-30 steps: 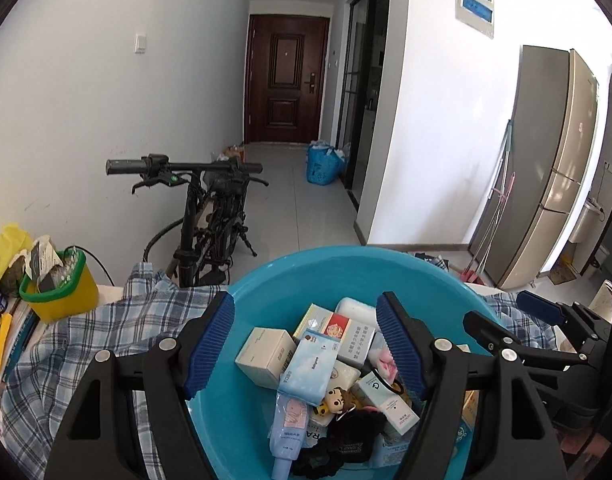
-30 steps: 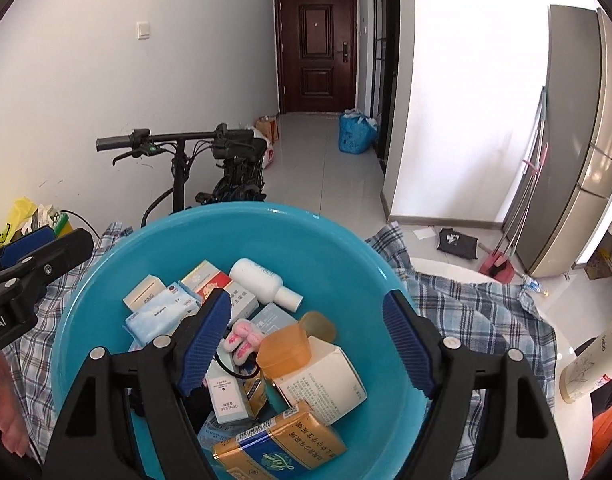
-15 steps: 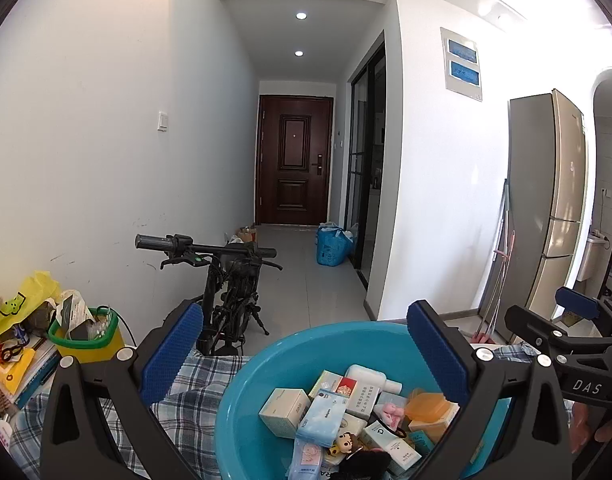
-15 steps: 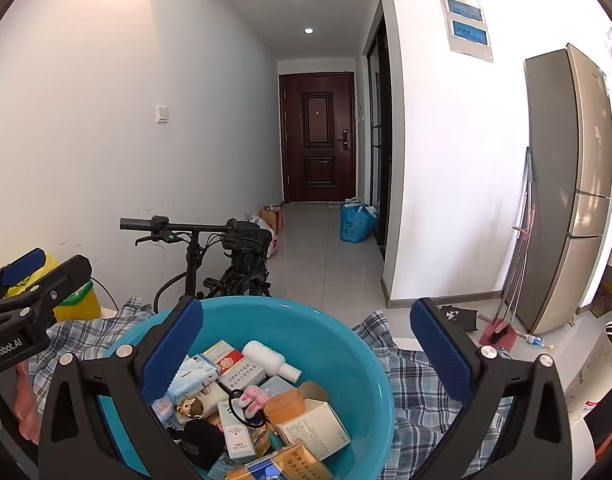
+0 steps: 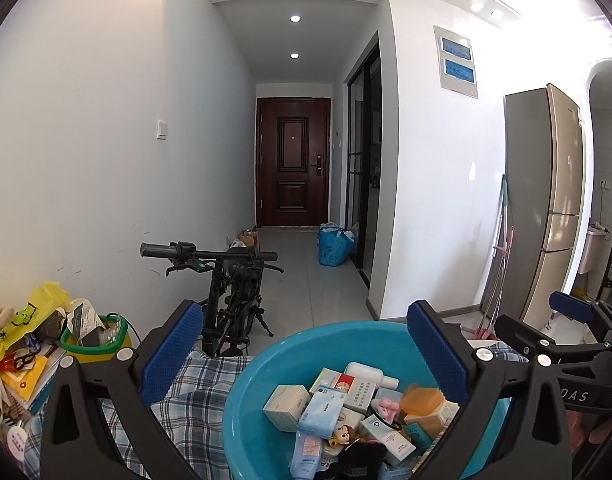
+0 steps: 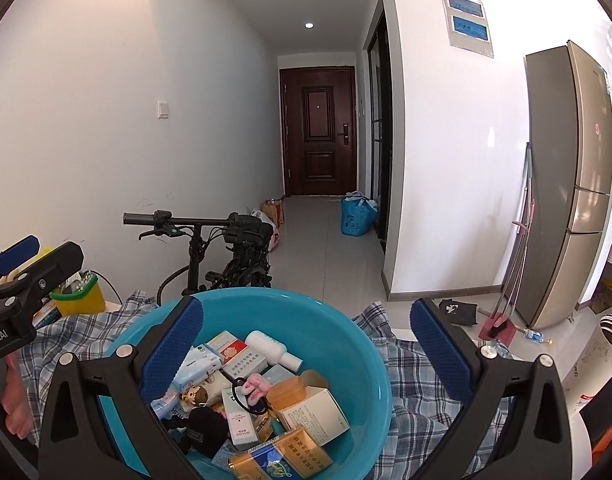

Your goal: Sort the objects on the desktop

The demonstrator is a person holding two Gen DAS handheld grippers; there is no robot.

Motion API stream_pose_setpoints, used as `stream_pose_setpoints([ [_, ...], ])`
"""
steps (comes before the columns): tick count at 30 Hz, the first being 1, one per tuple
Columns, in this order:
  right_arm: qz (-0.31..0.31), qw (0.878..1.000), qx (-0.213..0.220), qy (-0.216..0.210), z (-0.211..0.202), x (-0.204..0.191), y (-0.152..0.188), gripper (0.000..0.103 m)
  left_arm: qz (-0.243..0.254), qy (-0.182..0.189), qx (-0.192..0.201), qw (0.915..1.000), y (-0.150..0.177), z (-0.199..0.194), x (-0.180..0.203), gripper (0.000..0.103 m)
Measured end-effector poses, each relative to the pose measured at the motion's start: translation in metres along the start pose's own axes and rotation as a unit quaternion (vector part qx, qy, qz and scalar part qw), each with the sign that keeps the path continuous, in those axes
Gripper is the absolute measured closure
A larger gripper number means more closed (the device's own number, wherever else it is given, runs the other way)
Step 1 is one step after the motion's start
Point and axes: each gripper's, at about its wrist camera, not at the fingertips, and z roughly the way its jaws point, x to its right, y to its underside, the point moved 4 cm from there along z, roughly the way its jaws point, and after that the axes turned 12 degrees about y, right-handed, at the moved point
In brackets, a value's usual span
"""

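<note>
A blue basin (image 5: 257, 400) (image 6: 346, 344) stands on a checked cloth (image 5: 193, 392) (image 6: 418, 400). It holds several small items: a white bottle (image 6: 271, 346), an orange container (image 6: 289, 390), a gold box (image 6: 281, 456), a white carton (image 5: 285, 402), a tissue pack (image 5: 320, 408) and a small doll (image 5: 342, 434). My left gripper (image 5: 301, 312) hovers above the basin's left side, wide open with nothing between its blue pads. My right gripper (image 6: 303, 306) is over the basin too, also wide open and holding nothing. Each gripper shows at the edge of the other's view.
A yellow bin with a green rim (image 5: 93, 340) (image 6: 77, 292) and a pile of books and bags (image 5: 17, 344) sit left of the cloth. Beyond the table stands a folded bicycle (image 5: 229, 280). A fridge (image 5: 546, 200) and a broom (image 6: 502, 320) are at the right.
Both grippers opened from partly closed to wide open. Both rose and tilted up, so the basin sank lower in each view and more of the hallway shows.
</note>
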Motion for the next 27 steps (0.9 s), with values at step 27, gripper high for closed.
stream_pose_setpoints([
  [27, -0.031, 0.999, 0.025, -0.009, -0.130, 0.003, 0.011, 0.000, -0.001, -0.013, 0.011, 0.9999, -0.005, -0.138, 0.023, 0.000],
])
